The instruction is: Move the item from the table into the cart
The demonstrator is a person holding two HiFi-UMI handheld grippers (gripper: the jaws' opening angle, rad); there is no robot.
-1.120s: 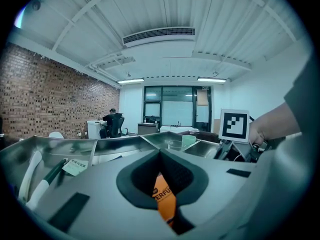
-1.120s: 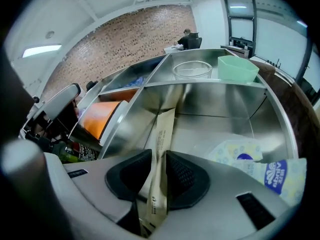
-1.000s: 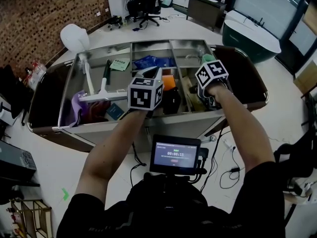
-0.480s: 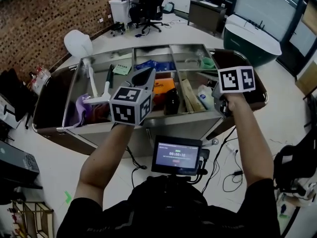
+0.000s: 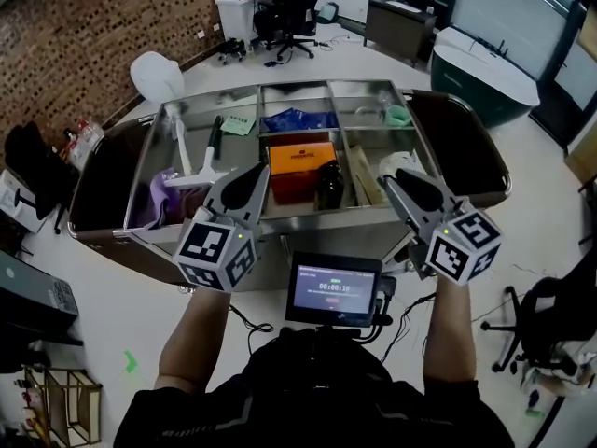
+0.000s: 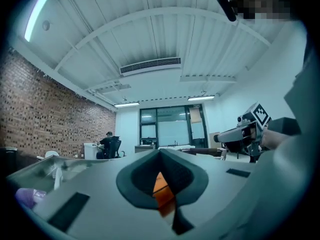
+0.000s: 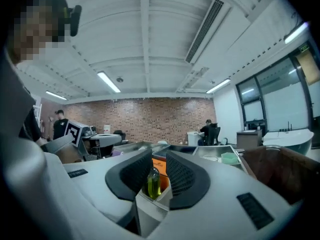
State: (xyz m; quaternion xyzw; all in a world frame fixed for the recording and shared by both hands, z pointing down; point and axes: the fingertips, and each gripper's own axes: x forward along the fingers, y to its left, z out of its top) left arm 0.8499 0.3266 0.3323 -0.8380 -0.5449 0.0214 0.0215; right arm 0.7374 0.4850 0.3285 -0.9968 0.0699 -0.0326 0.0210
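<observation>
The steel cart (image 5: 366,222) stands in front of me with several open compartments. In them lie an orange box (image 5: 300,160), a dark bottle (image 5: 328,186), a blue bag (image 5: 293,119) and a green bowl (image 5: 397,115). My left gripper (image 5: 257,173) hangs level over the cart's near edge, shut and empty; the orange box (image 6: 159,183) shows through the hollow behind its tips. My right gripper (image 5: 389,179) hovers at the right front, jaws apart with nothing held. Through their gap I see the bottle (image 7: 152,181) standing farther off.
A white long-handled brush (image 5: 200,170) and a purple item (image 5: 157,197) lie in the left compartment, wooden pieces (image 5: 360,181) and a white pack (image 5: 399,162) at the right. A small monitor (image 5: 333,289) sits at my chest. Cables cross the floor; a dark green tub (image 5: 485,71) is behind.
Both grippers have drawn back from the cart toward me and risen. The right one came up out of the right compartment and turned to point level; the left slid left.
</observation>
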